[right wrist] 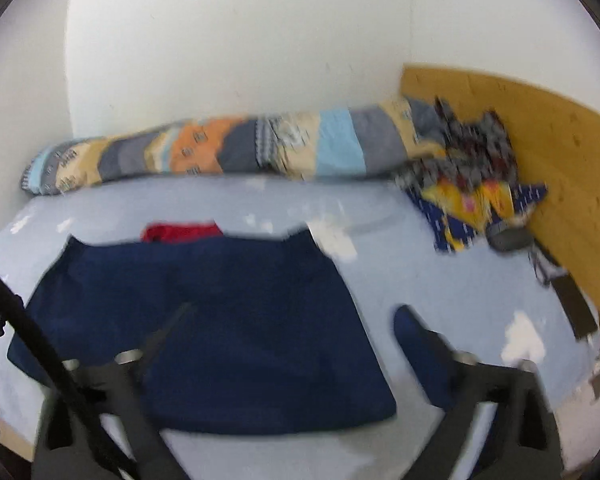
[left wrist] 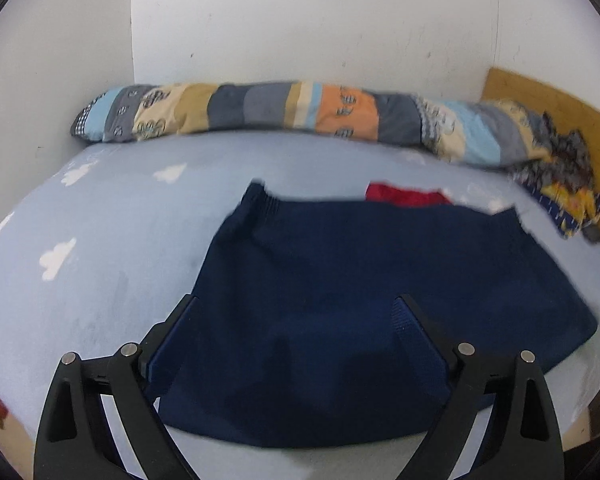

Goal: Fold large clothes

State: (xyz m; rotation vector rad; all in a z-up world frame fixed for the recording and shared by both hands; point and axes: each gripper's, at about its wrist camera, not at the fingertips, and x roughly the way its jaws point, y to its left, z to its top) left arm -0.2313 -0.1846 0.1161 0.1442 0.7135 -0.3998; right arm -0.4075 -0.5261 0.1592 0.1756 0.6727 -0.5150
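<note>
Black fingers of my left gripper (left wrist: 296, 300) fill the near edge of its view, spread wide with nothing between the blue ribbed pads; the navy garment lies below the gap, not pinched. My right gripper (right wrist: 292, 308) also stands wide and holds nothing, though its picture is smeared with motion.

Largest ahead of both grippers is the bed (left wrist: 112, 248), a pale blue sheet printed with white cloud shapes, smooth and slightly rounded by the lens. On it, directly under and beyond the left gripper, lies the navy sweater (left wrist: 360, 292): a knitted, matte fabric folded into a broad trapezoid, with a ribbed band at its far left corner. From the right gripper the same sweater (right wrist: 228, 312) sits ahead and to the left, its near edge straight.

Farther out, along the white wall, runs a long rolled patchwork quilt (left wrist: 284, 110) in grey, tan, orange and light blue blocks. To the far right stands a wooden headboard (right wrist: 540, 136), yellowish with a plain grain. Against it is a crumpled patterned cloth (right wrist: 472, 196), blue and yellow with dark jagged parts.

Just past the sweater's far edge shows a small piece of red fabric (left wrist: 408, 195), touching or tucked behind it; I cannot tell which.
</note>
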